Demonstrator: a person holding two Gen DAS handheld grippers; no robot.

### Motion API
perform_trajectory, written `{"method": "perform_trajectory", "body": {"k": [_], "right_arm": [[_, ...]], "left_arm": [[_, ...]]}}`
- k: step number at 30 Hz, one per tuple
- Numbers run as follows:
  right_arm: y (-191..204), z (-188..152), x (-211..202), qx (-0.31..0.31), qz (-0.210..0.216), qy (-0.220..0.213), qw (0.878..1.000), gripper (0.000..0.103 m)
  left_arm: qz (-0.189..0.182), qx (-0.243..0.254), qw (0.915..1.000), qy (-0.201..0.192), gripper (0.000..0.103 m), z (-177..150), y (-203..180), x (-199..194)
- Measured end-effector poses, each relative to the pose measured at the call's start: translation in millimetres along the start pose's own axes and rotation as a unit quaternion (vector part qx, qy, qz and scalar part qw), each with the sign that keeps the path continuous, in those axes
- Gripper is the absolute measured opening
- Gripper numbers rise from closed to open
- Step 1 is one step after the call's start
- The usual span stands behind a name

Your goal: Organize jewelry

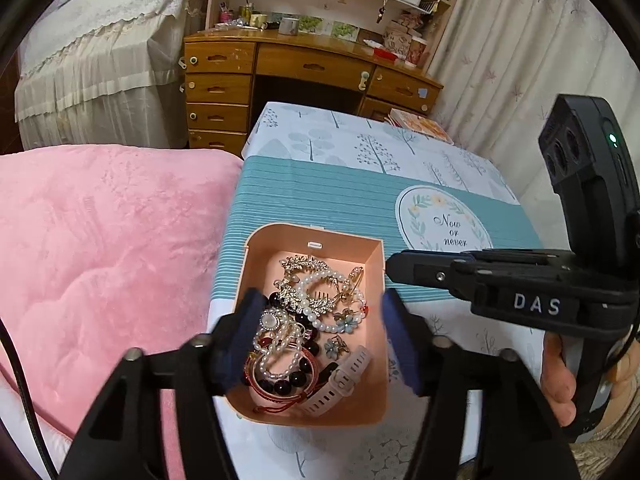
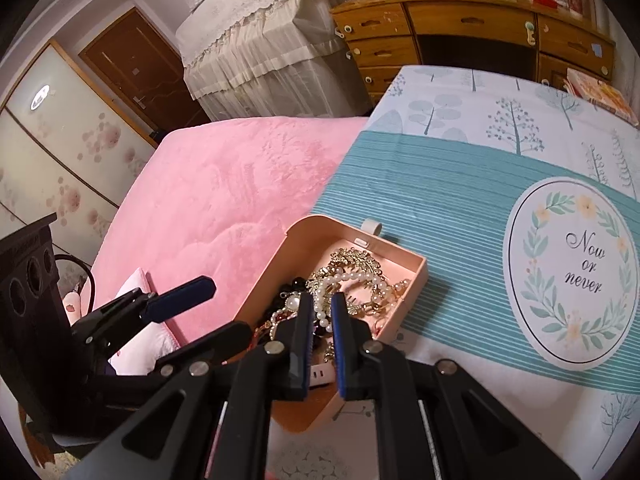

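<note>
From the left wrist, the left hand-held gripper (image 1: 316, 334) stands wide open, empty, straddling the pink box (image 1: 374, 376) of tangled jewelry (image 1: 308, 320) on the bench (image 1: 320, 196); closing could snag several strands together.

From the right wrist, the right hand-held gripper (image 2: 321, 316) is nearly closed, holding nothing, over the pearls (image 2: 352, 280); a nudge could tip the box.

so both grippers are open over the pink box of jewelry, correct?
Only partly. The left gripper is open over the pink box of jewelry; the right gripper is shut with nothing between its fingers, per the right wrist view.
</note>
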State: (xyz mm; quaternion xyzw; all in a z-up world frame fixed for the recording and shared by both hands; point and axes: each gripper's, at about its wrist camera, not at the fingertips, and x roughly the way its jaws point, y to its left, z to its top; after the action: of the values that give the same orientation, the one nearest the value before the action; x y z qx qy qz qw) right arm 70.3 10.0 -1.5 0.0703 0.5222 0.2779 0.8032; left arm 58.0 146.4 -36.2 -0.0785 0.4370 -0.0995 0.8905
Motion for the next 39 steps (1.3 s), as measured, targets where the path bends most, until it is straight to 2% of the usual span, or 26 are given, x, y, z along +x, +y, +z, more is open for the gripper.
{"method": "perform_trajectory", "body": {"k": [3,6,11,12,14,16,18,26,29,30,32,39], "right_arm": [[4.5,-4.8,-10.9,-0.012,-0.011,-0.018,1.0,0.009],[6.8,-10.7,-24.7,-0.021,-0.027,-0.039,0.999,0.009],[0.0,-23.8,-50.8,-0.016,-0.046,-0.07,0.996,0.01],[-1.8,-27.0,-55.5,-0.014,-0.05,-0.076,0.996,0.011],[-6.5,-34.5,-65.9,-0.008,-0.059,-0.088,0.994,0.025],[-11.0,-41.4,-75.4,-0.001,-0.069,-0.102,0.992,0.035],[-14.6,-50.8,-84.4,0.003,-0.085,-0.115,0.99,0.038],[-21.9,-87.7,-111.5,0.038,-0.124,-0.131,0.983,0.043],[-19.2,-104.8,-131.0,0.049,-0.156,-0.16,0.973,0.055],[-19.2,-104.8,-131.0,0.049,-0.156,-0.16,0.973,0.057],[-18.6,-113.3,-142.1,0.056,-0.177,-0.18,0.966,0.061],[-21.0,-125.0,-163.7,0.068,-0.208,-0.207,0.954,0.062]], "left_arm": [[0.011,0.003,0.9998,-0.015,0.073,-0.4,-4.6,-8.7],[0.019,0.002,0.9994,-0.029,0.087,-0.9,-10.1,-17.7],[0.027,0.009,0.9984,-0.048,0.095,-2.0,-24.1,-32.0],[0.028,0.01,0.9983,-0.05,0.101,-2.3,-26.9,-33.8],[0.028,0.014,0.9978,-0.059,0.102,-4.3,-34.1,-38.8],[0.028,0.019,0.9977,-0.059,0.102,-6.9,-42.6,-41.1],[0.031,0.024,0.9977,-0.056,0.102,-9.8,-51.3,-42.1],[0.085,0.057,0.9935,-0.05,0.102,-21.0,-88.4,-48.7],[0.091,0.059,0.9922,-0.06,0.102,-22.2,-100.1,-56.2],[0.094,0.058,0.9919,-0.063,0.102,-22.6,-104.4,-59.1],[0.096,0.055,0.9917,-0.065,0.102,-22.9,-109.0,-63.2],[0.085,0.039,0.9935,-0.064,0.102,-22.7,-124.0,-69.2]]}}
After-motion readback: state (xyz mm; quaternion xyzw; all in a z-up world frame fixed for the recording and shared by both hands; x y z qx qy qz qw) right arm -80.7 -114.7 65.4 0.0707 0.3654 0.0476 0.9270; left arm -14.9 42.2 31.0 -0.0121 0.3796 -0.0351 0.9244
